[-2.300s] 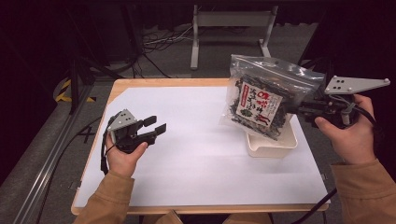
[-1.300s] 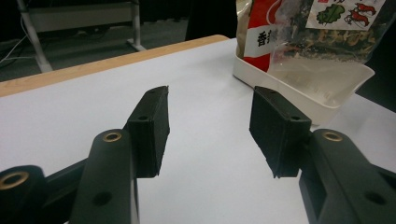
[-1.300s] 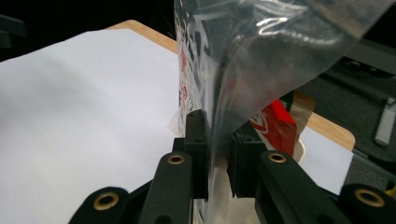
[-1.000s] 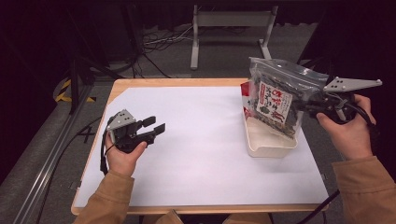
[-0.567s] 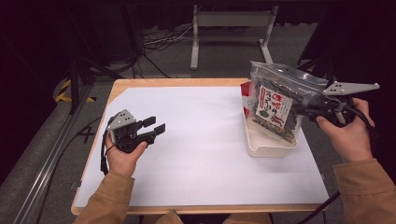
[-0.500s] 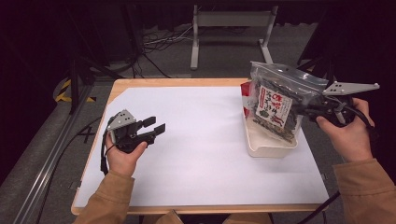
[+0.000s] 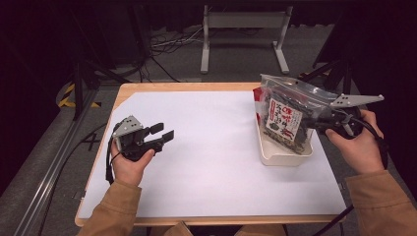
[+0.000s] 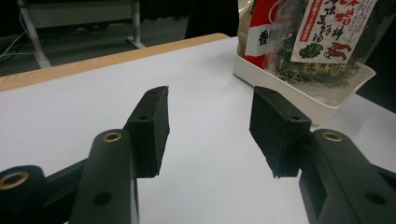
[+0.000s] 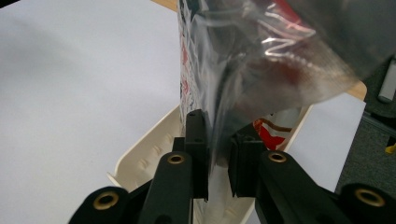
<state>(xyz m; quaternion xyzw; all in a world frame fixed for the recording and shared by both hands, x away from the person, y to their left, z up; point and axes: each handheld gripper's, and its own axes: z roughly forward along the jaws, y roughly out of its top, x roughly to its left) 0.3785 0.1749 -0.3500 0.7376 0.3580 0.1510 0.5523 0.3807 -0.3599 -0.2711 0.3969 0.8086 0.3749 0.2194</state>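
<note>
I look first at the table (image 7: 206, 196), covered with a white sheet, then at the white tray (image 7: 285, 156) near its right edge. In my right gripper (image 7: 314, 119) I hold a clear bag of snacks (image 7: 284, 118), upright, with its bottom inside the tray; I cannot tell if it touches the floor of the tray. I judge the job as mostly done — the bag is in the tray, and what is left is to let it go and pull the gripper away.

The left gripper (image 7: 164, 135) is well apart on the left side of the sheet, its jaws about half open with nothing between them.

The right gripper view shows what the high view cannot — the jaws closed almost together on the thin plastic of the bag. The left gripper view shows the printed label and the tray wall from the side.
</note>
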